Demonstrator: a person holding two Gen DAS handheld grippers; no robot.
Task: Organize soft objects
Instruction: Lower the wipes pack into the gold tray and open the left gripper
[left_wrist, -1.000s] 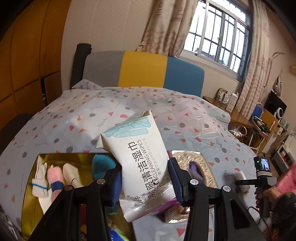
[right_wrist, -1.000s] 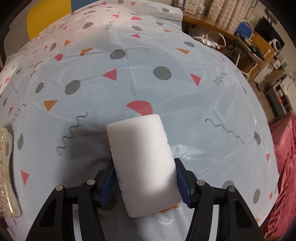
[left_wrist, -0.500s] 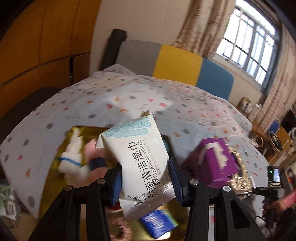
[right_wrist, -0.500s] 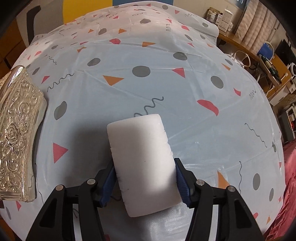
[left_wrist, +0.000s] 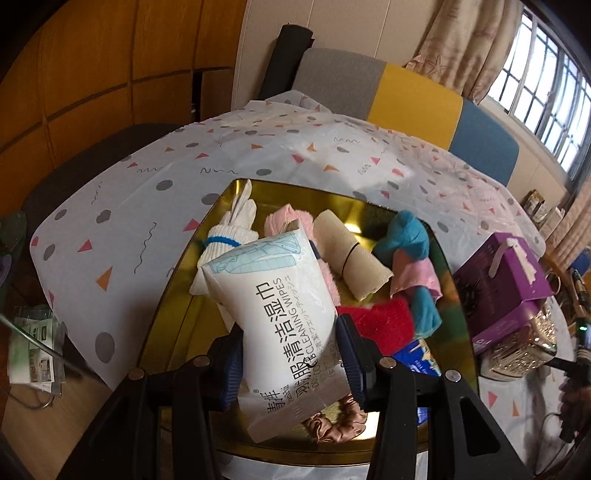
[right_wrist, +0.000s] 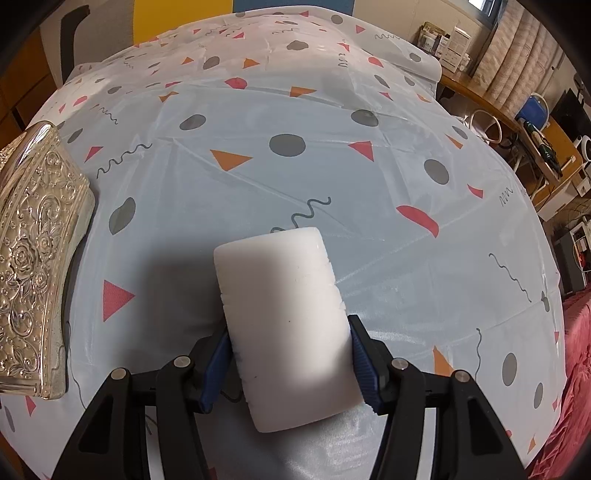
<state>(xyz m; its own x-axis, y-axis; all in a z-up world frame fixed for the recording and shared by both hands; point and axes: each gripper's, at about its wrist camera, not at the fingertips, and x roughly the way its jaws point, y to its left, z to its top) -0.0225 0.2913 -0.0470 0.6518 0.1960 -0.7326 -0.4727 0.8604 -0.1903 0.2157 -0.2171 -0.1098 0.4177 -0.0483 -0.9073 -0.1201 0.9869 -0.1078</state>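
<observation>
- Wipes pack (left_wrist: 280, 317) is clamped in the left gripper (left_wrist: 290, 363), above the gold tray (left_wrist: 177, 295).
- White sponge block (right_wrist: 284, 306) is clamped in the right gripper (right_wrist: 290, 363), above the patterned surface (right_wrist: 406, 166).

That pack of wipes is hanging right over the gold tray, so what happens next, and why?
Probably lower it a little and open the left gripper. The wipes pack is clamped between its fingers directly above the gold tray, where other soft items like the red cloth already lie.
</observation>
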